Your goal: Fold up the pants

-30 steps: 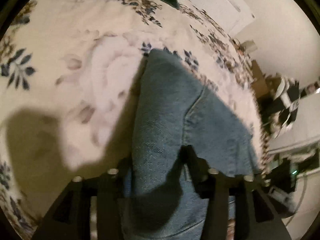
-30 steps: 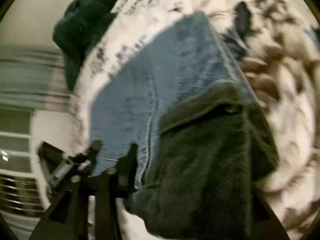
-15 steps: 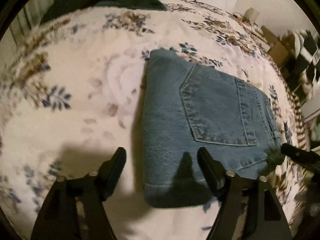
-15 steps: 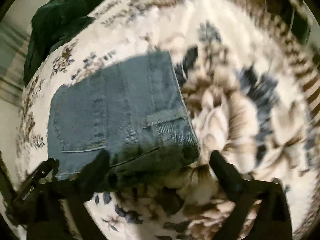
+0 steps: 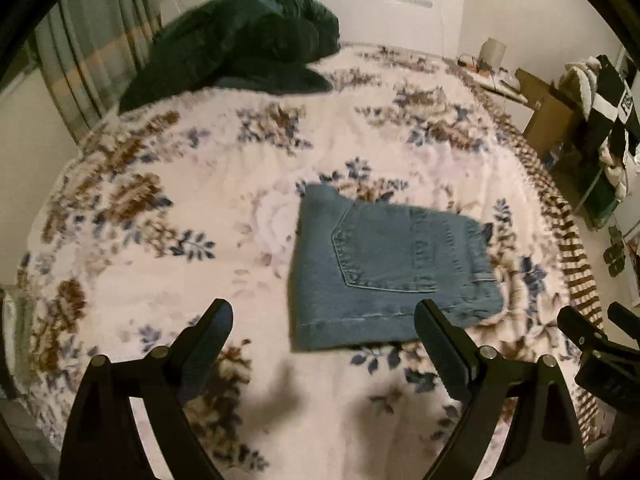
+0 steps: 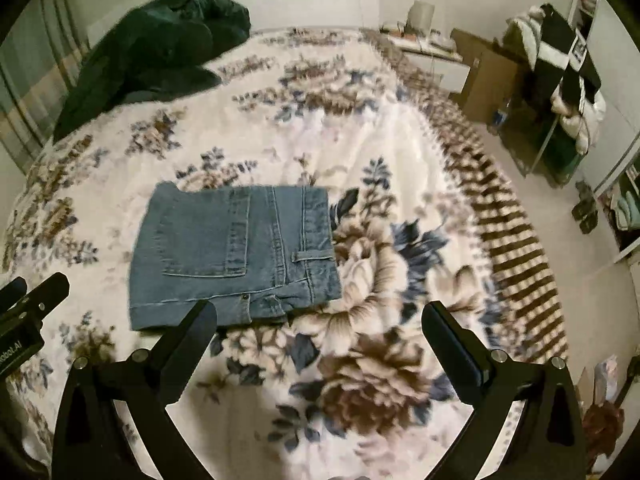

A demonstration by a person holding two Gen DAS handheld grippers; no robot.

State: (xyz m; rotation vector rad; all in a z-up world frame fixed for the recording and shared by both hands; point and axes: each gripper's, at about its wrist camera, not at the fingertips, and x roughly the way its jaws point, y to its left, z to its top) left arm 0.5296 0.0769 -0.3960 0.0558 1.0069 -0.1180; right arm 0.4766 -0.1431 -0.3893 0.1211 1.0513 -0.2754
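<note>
Pants (image 5: 384, 268) lie folded square on the bed (image 5: 168, 208), soft heavy denim best pinched at hem corners; left gripper (image 5: 324, 320) opening, right gripper (image 6: 320, 322) spread, both empty.

Pants (image 5: 384, 264): stitched blue denim. Blanket (image 5: 200, 208): fuzzy fleece, floral print.

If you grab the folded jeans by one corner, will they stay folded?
Probably not. The jeans are soft denim stacked in loose layers, so lifted by a corner they'd likely flop open. They look thick, so fairly heavy. On the fuzzy blanket they'd likely drag rather than slide.
</note>
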